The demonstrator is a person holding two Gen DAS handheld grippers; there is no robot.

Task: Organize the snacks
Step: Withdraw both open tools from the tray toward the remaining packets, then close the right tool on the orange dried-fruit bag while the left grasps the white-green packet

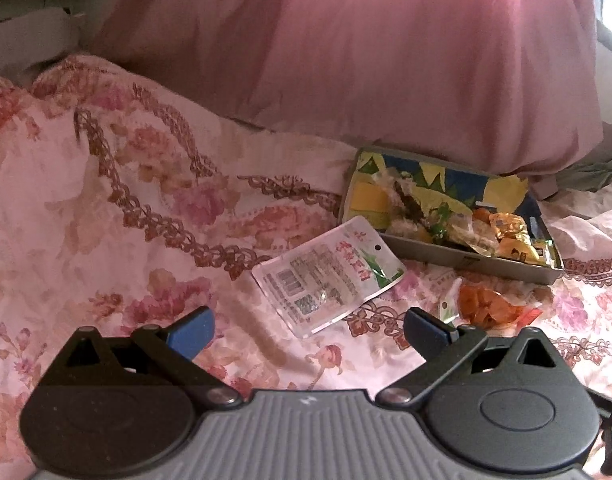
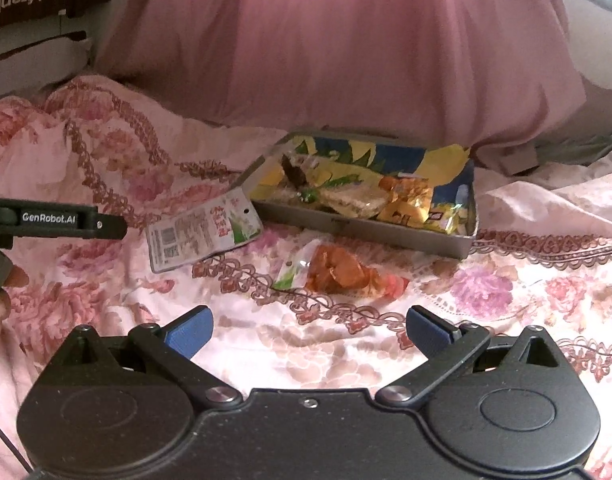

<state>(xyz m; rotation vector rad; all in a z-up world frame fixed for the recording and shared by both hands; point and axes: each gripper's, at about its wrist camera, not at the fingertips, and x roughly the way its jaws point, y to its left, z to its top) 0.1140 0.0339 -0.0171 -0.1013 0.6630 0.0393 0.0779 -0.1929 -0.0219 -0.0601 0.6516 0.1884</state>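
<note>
A floral bedspread (image 2: 106,160) is being used as the work surface, backed by a pink pillow (image 2: 346,52). Both the left gripper (image 1: 308,330) and right gripper (image 2: 308,328) are being held wide apart, empty. A white snack packet (image 2: 202,232) and an orange snack packet (image 2: 338,270) are lying just beside the grey tray (image 2: 366,232) of snacks.

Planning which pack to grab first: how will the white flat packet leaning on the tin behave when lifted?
The white packet looks thin and sealed flat, so probably light and floppy. Its glossy film may slip. It rests partly against the tin, so pushing could slide it.
</note>
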